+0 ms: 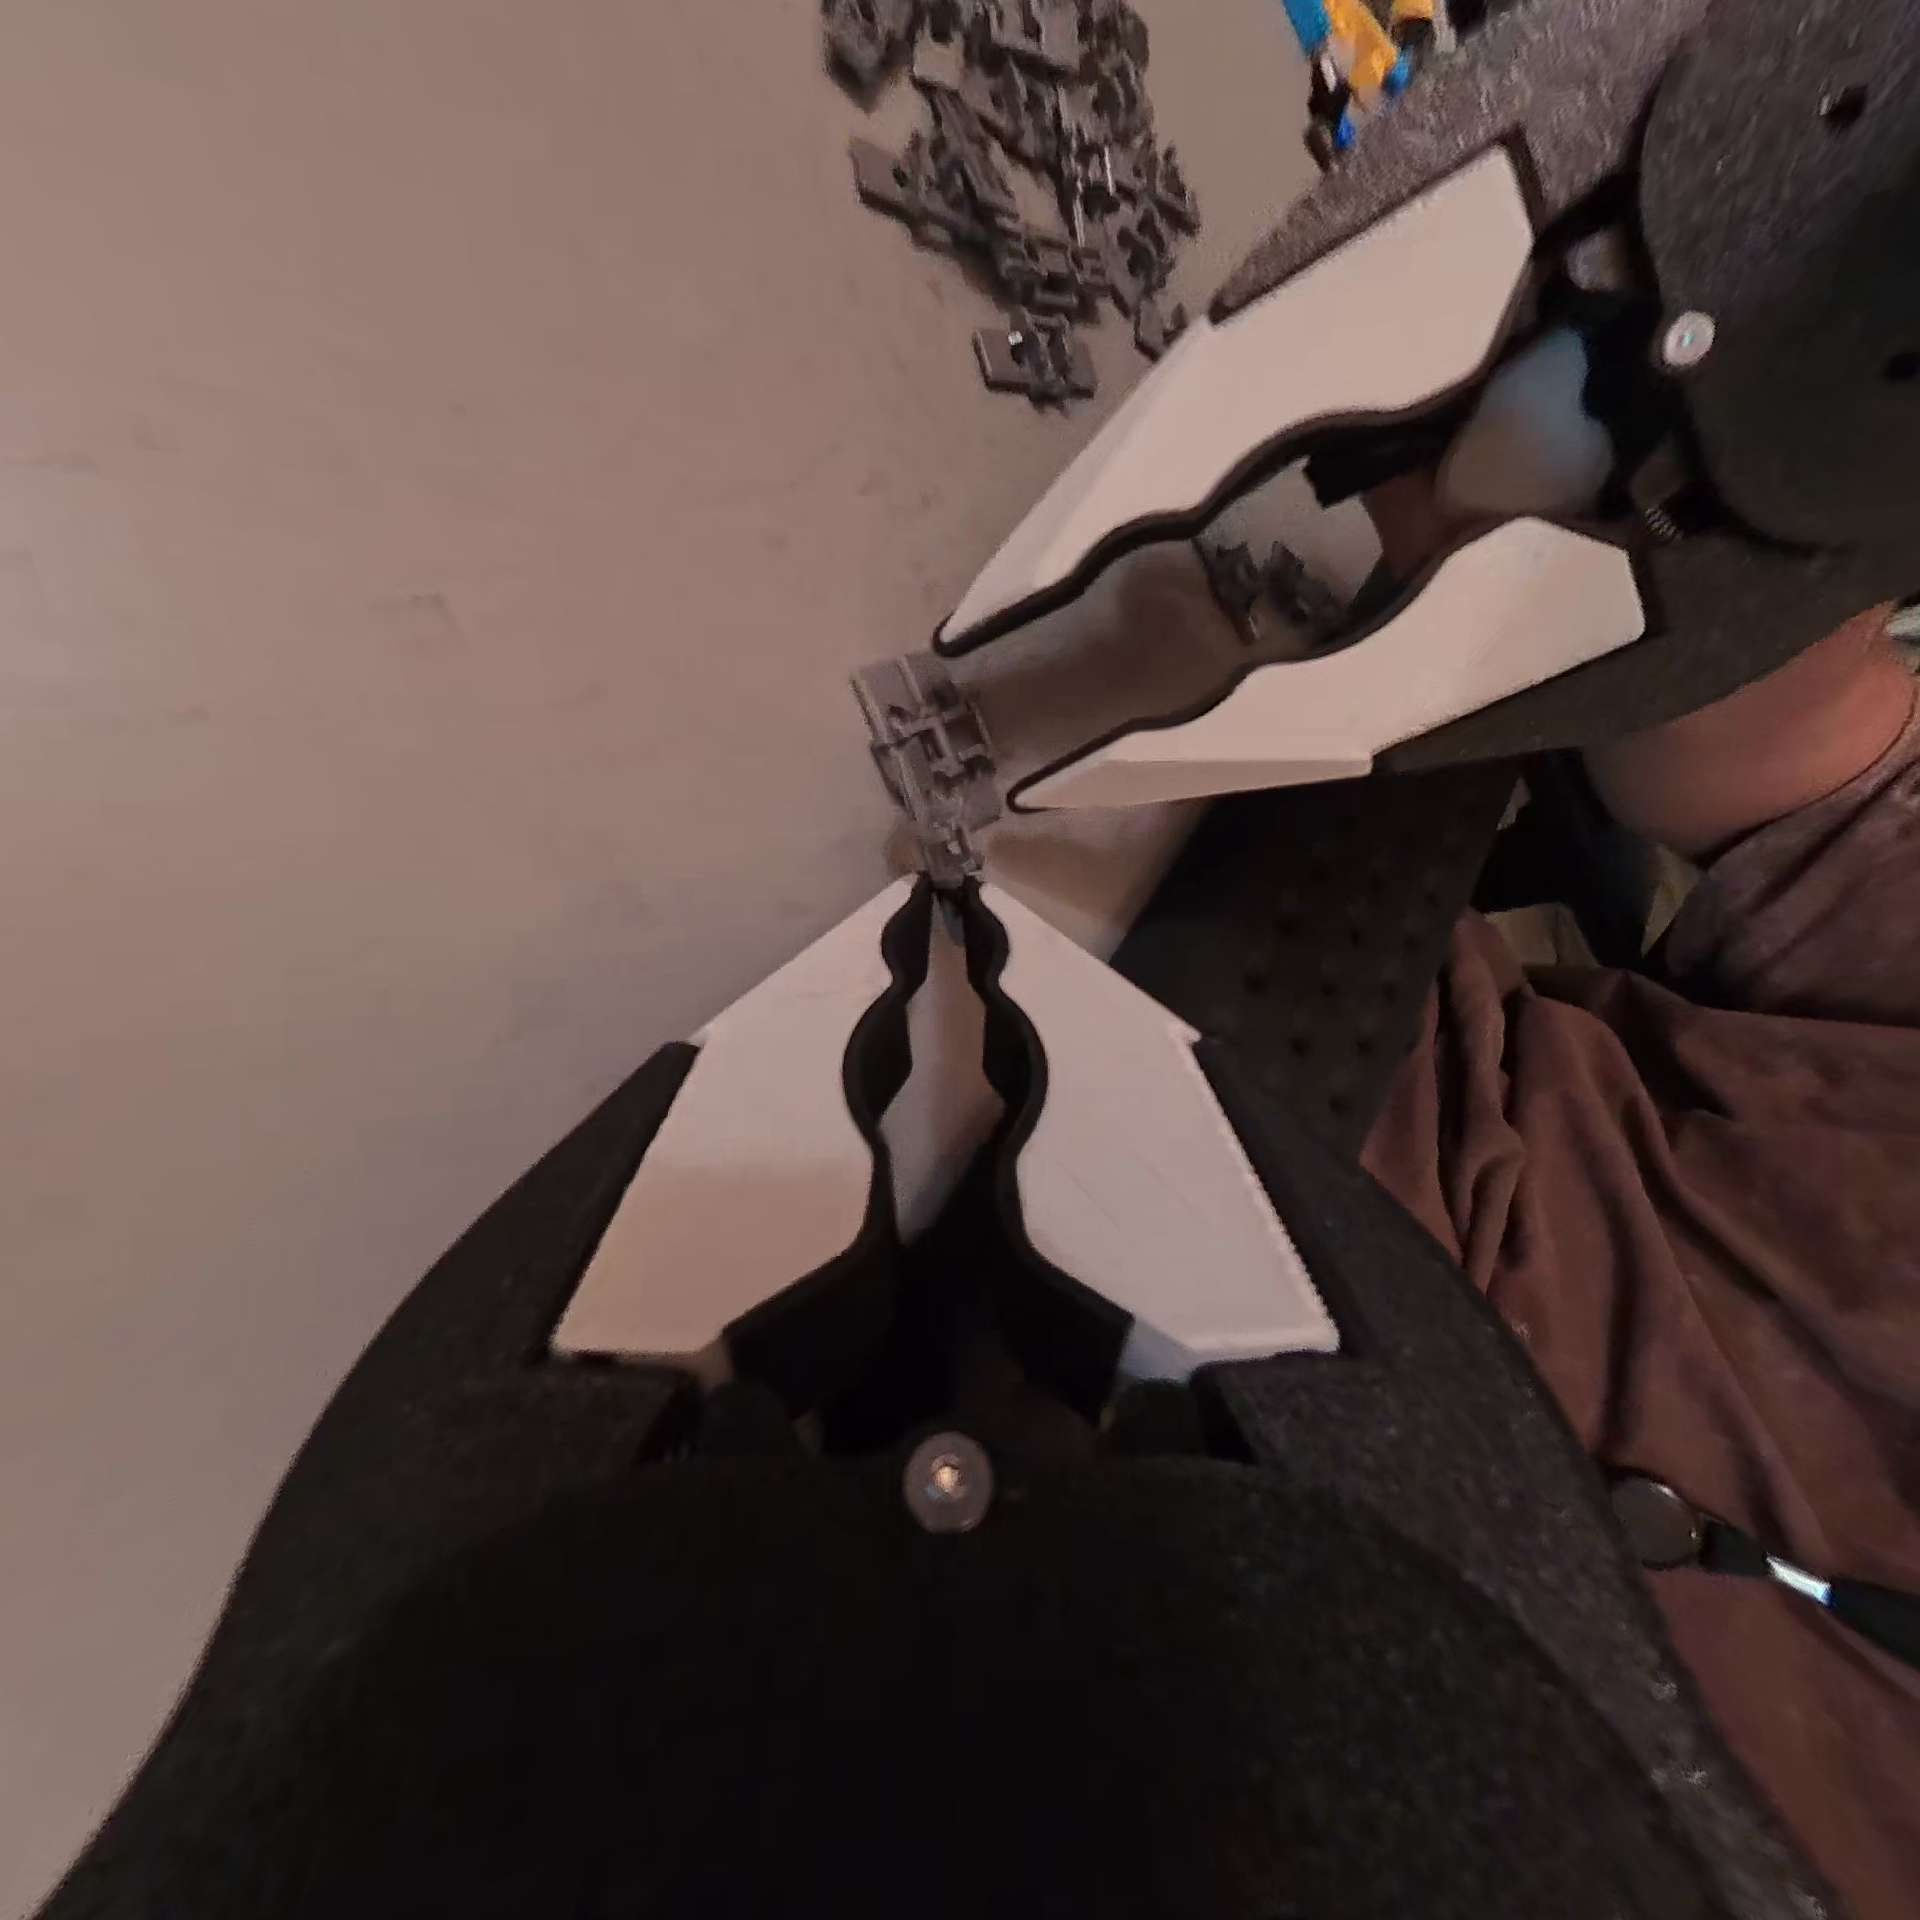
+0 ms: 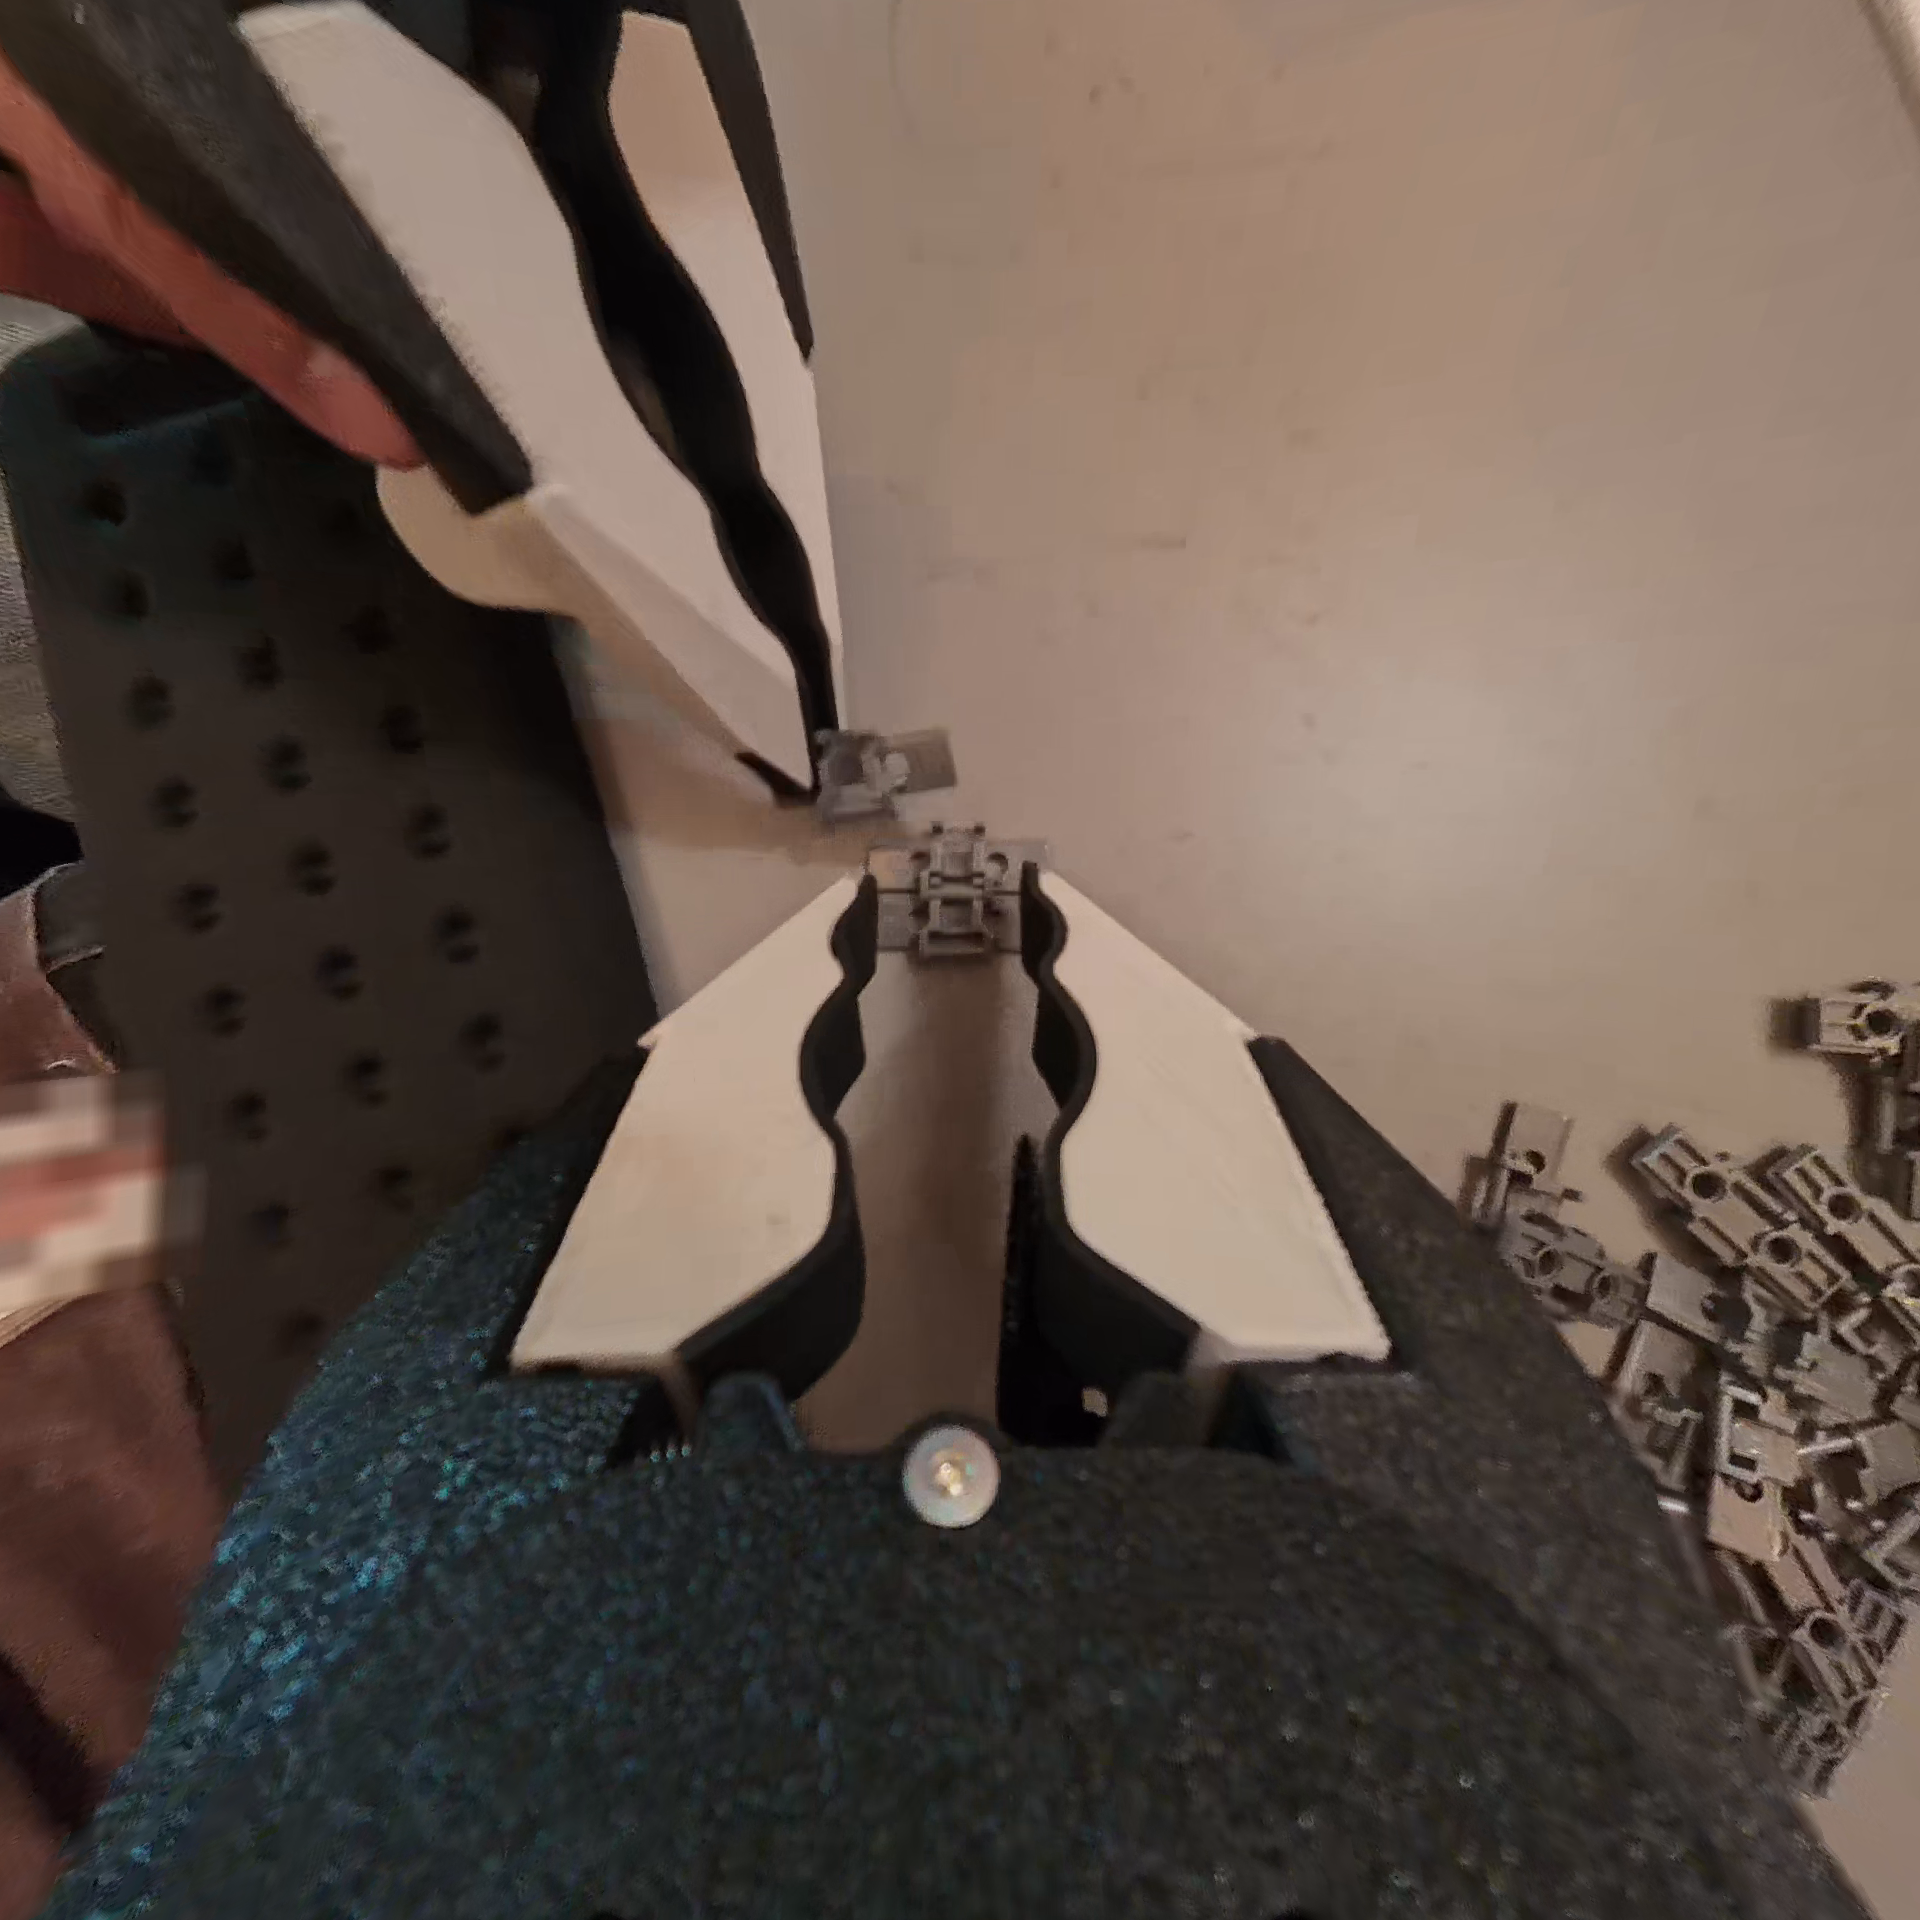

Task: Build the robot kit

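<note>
My left gripper (image 1: 945, 896) is shut on a small grey plastic clip piece (image 1: 951, 847), pinched at the very fingertips. My right gripper (image 2: 948, 883) is shut on a wider grey clip piece (image 2: 948, 906) held across its tips. In the left wrist view the right gripper (image 1: 977, 719) comes in from the upper right, and its piece (image 1: 920, 732) sits just above the left one, touching or almost touching it. In the right wrist view the left gripper (image 2: 819, 771) comes in from the upper left with its piece (image 2: 868, 774) just above and left of mine. Both are held over a beige table (image 1: 364, 623).
A pile of loose grey clip pieces (image 2: 1766, 1351) lies on the table right of the right gripper; it also shows in the left wrist view (image 1: 1039, 187). Yellow and blue pieces (image 1: 1351, 42) lie at the far edge. A dark perforated panel (image 2: 312, 779) and brown cloth (image 1: 1662, 1247) border the table. Left and right tips are no more than a few centimetres apart.
</note>
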